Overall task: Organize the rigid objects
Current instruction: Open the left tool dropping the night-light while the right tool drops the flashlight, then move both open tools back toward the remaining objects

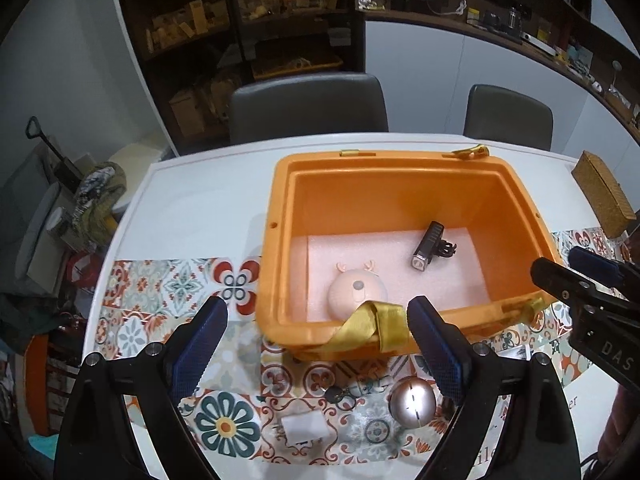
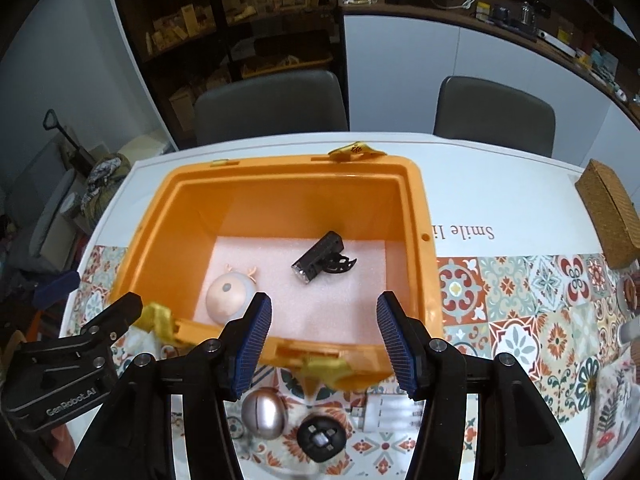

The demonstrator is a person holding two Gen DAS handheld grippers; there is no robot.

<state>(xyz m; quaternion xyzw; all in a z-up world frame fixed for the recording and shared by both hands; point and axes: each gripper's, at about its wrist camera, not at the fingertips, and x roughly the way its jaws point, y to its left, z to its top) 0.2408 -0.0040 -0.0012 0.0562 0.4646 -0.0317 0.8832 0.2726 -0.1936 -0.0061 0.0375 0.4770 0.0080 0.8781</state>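
So I've got both grippers hanging over the near edge of the orange bin (image 2: 420, 216), which sits open on the white table (image 1: 208, 184) with a patterned tile mat (image 2: 532, 300) under its near half. Inside the bin, on the pale foam liner, there's a pink round deer-face gadget (image 1: 357, 290) at the near left and a black bike light (image 2: 319, 262) lying on its side more toward the middle, the two well apart. My left gripper (image 1: 316, 328) has its jaws spread wide with nothing between them, and the right gripper (image 2: 323, 322) is parted too, also empty, no pad touching anything. Still out on the mat, just near of the bin: a shiny metallic ball-shaped thing (image 2: 264, 412), a black round gadget (image 2: 321, 438) right beside it, a white flat piece (image 1: 305, 426), and a small keyring-looking bit (image 1: 340, 394) that's too blurry for me to call. The annoying part is the gold strap (image 1: 372, 326) draped over the bin's near rim, which hangs right between my fingers and the stuff below. Off at the far right sits a woven wicker box (image 2: 608, 216), and two grey chairs (image 1: 308, 108) stand behind the table.
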